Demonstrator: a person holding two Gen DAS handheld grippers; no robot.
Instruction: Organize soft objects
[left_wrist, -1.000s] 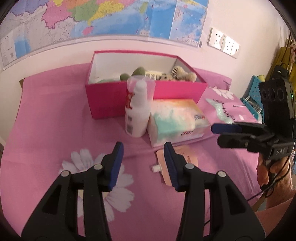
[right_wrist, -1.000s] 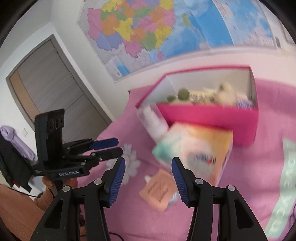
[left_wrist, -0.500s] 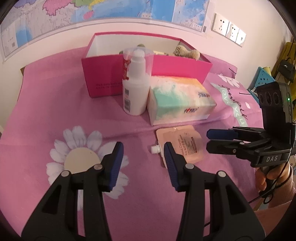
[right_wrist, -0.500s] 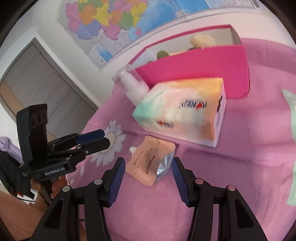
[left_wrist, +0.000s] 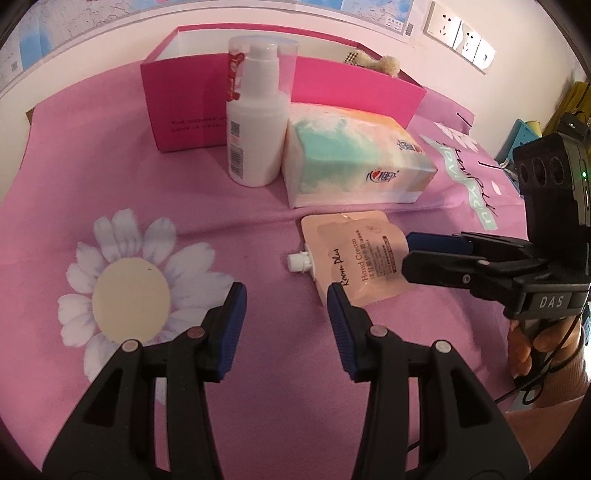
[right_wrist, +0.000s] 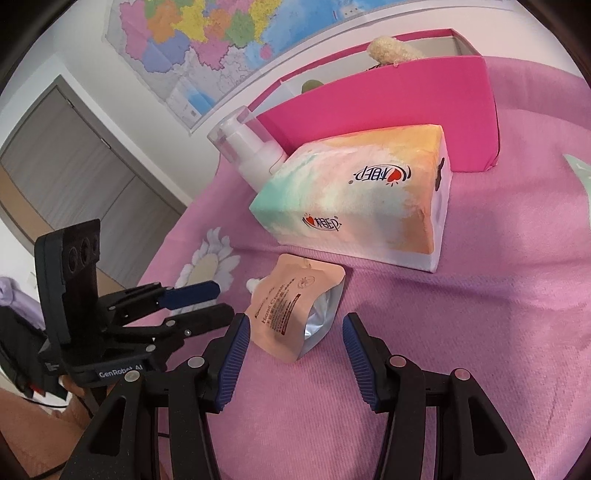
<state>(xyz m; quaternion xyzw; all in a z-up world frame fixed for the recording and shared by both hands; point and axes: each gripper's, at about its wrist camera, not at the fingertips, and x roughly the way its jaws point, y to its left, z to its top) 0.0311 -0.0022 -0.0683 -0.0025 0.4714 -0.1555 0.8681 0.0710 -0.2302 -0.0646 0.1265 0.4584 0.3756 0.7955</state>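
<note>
The pouch (right_wrist: 295, 314) lies flat in front of the tissue pack (right_wrist: 354, 206), between the released right tool (right_wrist: 295, 354)'s tips; left tool (left_wrist: 284, 317), also released, is beside it.

One pouch (left_wrist: 352, 256), bottle (left_wrist: 255, 122), tissue pack (left_wrist: 351, 162).
</note>
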